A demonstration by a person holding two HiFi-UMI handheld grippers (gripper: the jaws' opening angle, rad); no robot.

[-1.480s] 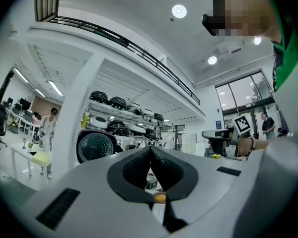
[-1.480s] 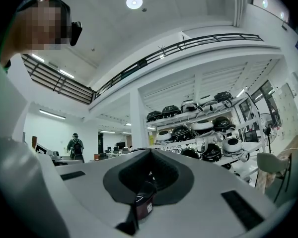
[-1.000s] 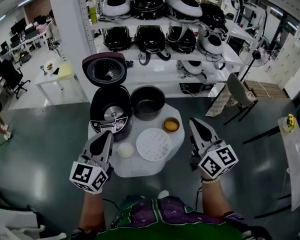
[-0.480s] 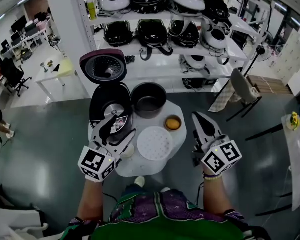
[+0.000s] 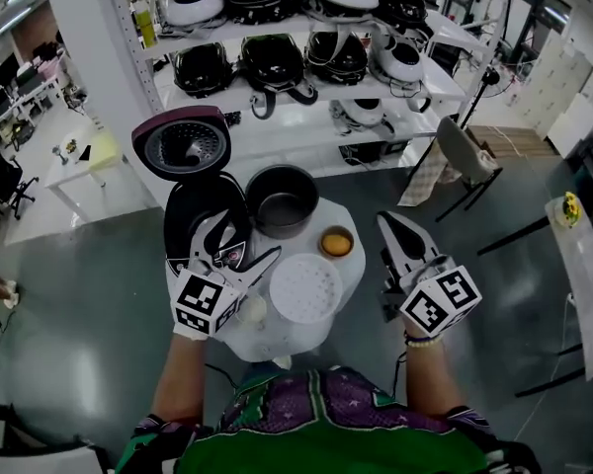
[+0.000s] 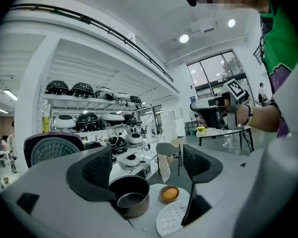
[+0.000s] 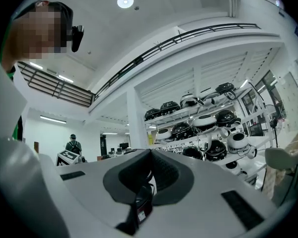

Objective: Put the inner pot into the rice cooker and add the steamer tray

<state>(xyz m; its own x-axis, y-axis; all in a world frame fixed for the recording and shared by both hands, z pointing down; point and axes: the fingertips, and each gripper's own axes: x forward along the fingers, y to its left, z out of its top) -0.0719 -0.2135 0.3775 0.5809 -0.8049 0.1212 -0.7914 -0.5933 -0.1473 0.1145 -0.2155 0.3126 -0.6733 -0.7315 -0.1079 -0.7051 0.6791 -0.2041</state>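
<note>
Jaws on our left gripper (image 5: 245, 243) have just been opening wide, nothing between them yet, so we can take the inner pot (image 5: 282, 201), sitting on the table (image 5: 277, 336) beside the open rice cooker (image 5: 191, 205). Our right gripper (image 5: 388, 224) is closed and idle.

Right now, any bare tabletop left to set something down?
Little. Bare strip between the steamer tray and the near rim of the table; small patch right of the tray, near side of the bowl. Back is crowded: rice cooker, inner pot.
</note>
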